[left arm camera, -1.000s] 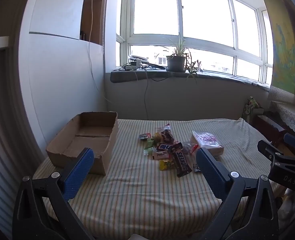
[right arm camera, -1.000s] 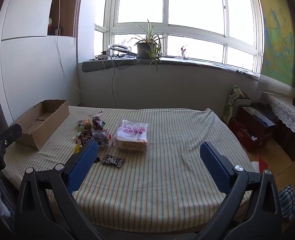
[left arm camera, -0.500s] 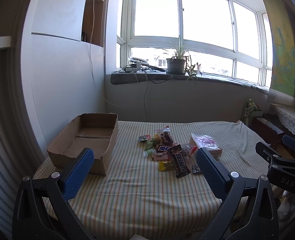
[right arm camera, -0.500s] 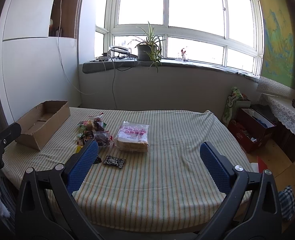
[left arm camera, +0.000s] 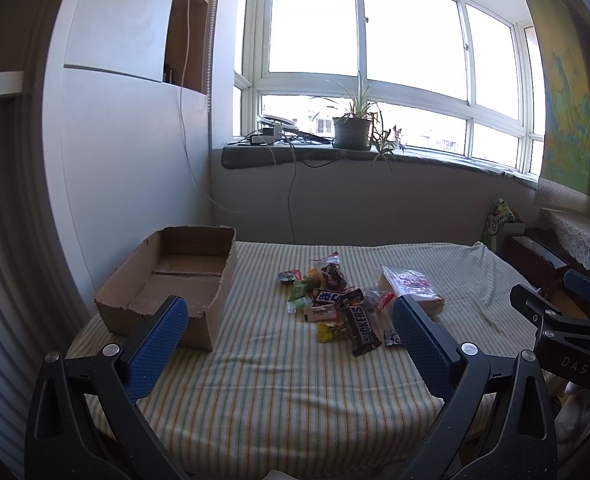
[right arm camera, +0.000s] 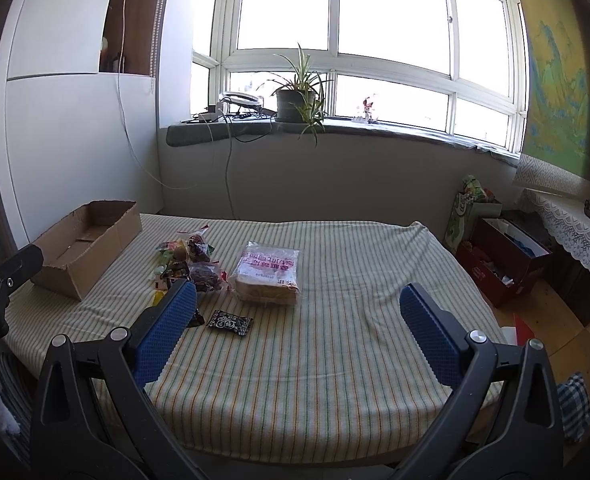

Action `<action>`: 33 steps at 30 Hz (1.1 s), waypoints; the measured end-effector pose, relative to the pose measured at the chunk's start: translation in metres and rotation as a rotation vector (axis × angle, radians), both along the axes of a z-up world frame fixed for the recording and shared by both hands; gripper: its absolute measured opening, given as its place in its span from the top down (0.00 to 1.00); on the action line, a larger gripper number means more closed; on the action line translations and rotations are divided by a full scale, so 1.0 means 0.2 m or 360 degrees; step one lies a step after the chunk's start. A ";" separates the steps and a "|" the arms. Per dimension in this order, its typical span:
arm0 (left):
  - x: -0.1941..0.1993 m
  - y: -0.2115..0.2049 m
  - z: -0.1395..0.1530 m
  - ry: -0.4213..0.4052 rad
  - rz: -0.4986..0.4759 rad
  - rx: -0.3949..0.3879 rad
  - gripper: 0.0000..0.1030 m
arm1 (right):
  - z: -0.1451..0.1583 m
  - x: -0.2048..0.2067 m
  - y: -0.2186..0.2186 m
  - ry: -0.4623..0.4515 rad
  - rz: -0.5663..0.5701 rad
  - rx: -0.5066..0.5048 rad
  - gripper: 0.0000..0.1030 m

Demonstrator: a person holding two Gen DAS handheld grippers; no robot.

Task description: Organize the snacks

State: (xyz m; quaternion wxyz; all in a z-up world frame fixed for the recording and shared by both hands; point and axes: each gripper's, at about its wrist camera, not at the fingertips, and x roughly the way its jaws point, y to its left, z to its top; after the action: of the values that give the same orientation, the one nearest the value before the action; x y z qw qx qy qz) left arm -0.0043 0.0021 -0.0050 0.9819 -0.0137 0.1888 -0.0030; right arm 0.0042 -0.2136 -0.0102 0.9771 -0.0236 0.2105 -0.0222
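A heap of wrapped snacks (left arm camera: pixel 331 304) lies mid-table on the striped cloth, with a Snickers bar (left arm camera: pixel 361 330) at its near side. A clear bag of bread (right arm camera: pixel 269 272) lies right of the heap, and a small black packet (right arm camera: pixel 231 322) lies nearer me. An open, empty cardboard box (left arm camera: pixel 175 284) stands at the left; it also shows in the right wrist view (right arm camera: pixel 89 244). My left gripper (left arm camera: pixel 287 344) is open and empty, above the near table edge. My right gripper (right arm camera: pixel 297 330) is open and empty, to the right.
The round table (right arm camera: pixel 335 360) carries a striped cloth. A white wall stands left of the box. A window sill with a potted plant (left arm camera: pixel 351 130) and cables runs behind. Red boxes and bags (right arm camera: pixel 503 256) sit on the floor at the right.
Both grippers have pulled back and risen a little, so the table looks slightly farther. Nothing on the table has moved, and both grippers stay open.
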 end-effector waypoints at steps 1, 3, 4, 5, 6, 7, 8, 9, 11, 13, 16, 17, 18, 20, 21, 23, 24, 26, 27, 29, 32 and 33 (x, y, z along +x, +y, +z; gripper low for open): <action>0.00 0.00 0.00 0.0002 0.0001 -0.0001 0.01 | 0.00 0.00 0.00 0.0000 0.0000 0.0000 0.00; 0.00 0.00 0.00 0.0001 0.0001 -0.0002 0.01 | 0.00 0.00 0.00 0.0000 -0.0001 -0.0002 0.00; 0.00 0.00 0.00 0.0002 0.0001 -0.0001 0.01 | 0.00 0.00 0.00 0.0000 0.0000 -0.0001 0.00; 0.00 0.00 0.00 0.0002 0.0001 -0.0002 0.01 | 0.00 0.00 0.00 0.0000 0.0001 0.0000 0.00; 0.00 0.00 0.00 0.0001 0.0000 -0.0003 0.01 | 0.00 0.00 0.00 0.0000 0.0001 0.0001 0.00; 0.00 0.00 0.00 0.0000 0.0002 -0.0002 0.01 | 0.00 0.00 0.00 -0.0001 0.0001 -0.0001 0.00; 0.00 0.00 0.00 0.0000 0.0001 -0.0001 0.01 | 0.00 0.00 0.00 0.0000 0.0002 -0.0001 0.00; 0.00 0.00 0.00 0.0001 0.0000 -0.0001 0.01 | 0.01 0.00 0.01 -0.0001 0.0004 -0.0005 0.00; 0.00 0.00 0.00 0.0001 0.0000 0.0000 0.01 | 0.01 0.00 0.01 0.0000 0.0004 -0.0003 0.00; 0.00 0.00 0.00 0.0000 0.0000 -0.0001 0.01 | 0.01 -0.01 0.01 0.0000 0.0007 -0.0004 0.00; 0.00 0.00 0.00 -0.0001 0.0000 -0.0002 0.01 | 0.01 -0.01 0.01 0.0000 0.0008 -0.0003 0.00; 0.00 0.00 0.00 -0.0001 0.0000 -0.0002 0.01 | 0.01 -0.01 0.01 0.0000 0.0010 -0.0003 0.00; 0.00 0.00 0.00 -0.0001 0.0001 -0.0001 0.01 | 0.01 -0.01 0.02 0.0000 0.0011 -0.0004 0.00; 0.00 0.00 0.00 -0.0001 0.0000 -0.0001 0.01 | 0.02 -0.02 0.02 -0.0001 0.0014 -0.0005 0.00; 0.00 0.00 0.00 -0.0001 0.0000 -0.0002 0.01 | 0.02 -0.02 0.02 -0.0001 0.0016 -0.0006 0.00; 0.00 0.00 0.00 -0.0001 0.0000 -0.0002 0.01 | 0.02 -0.02 0.02 0.0000 0.0015 -0.0005 0.00; 0.00 0.00 0.00 -0.0001 -0.0002 -0.0002 0.01 | 0.02 -0.02 0.02 0.0000 0.0016 -0.0005 0.00; 0.00 0.00 0.00 -0.0001 -0.0002 -0.0002 0.01 | 0.02 -0.02 0.02 -0.0001 0.0012 -0.0008 0.00; 0.00 0.00 0.00 -0.0001 -0.0002 -0.0003 0.01 | 0.02 -0.02 0.02 0.0000 0.0014 -0.0006 0.00; 0.00 0.00 0.00 -0.0001 0.0000 -0.0002 0.01 | 0.02 -0.02 0.03 0.0001 0.0018 -0.0003 0.00; 0.00 0.00 0.00 0.0001 0.0002 -0.0005 0.01 | 0.02 -0.02 0.03 0.0004 0.0018 -0.0001 0.00; 0.00 0.00 0.00 0.0001 0.0002 -0.0005 0.01 | 0.02 -0.02 0.03 0.0005 0.0019 0.0001 0.00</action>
State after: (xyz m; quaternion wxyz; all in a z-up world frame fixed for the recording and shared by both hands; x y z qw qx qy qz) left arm -0.0049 0.0024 -0.0042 0.9818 -0.0152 0.1891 -0.0028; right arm 0.0006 -0.2083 -0.0069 0.9769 -0.0246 0.2118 -0.0164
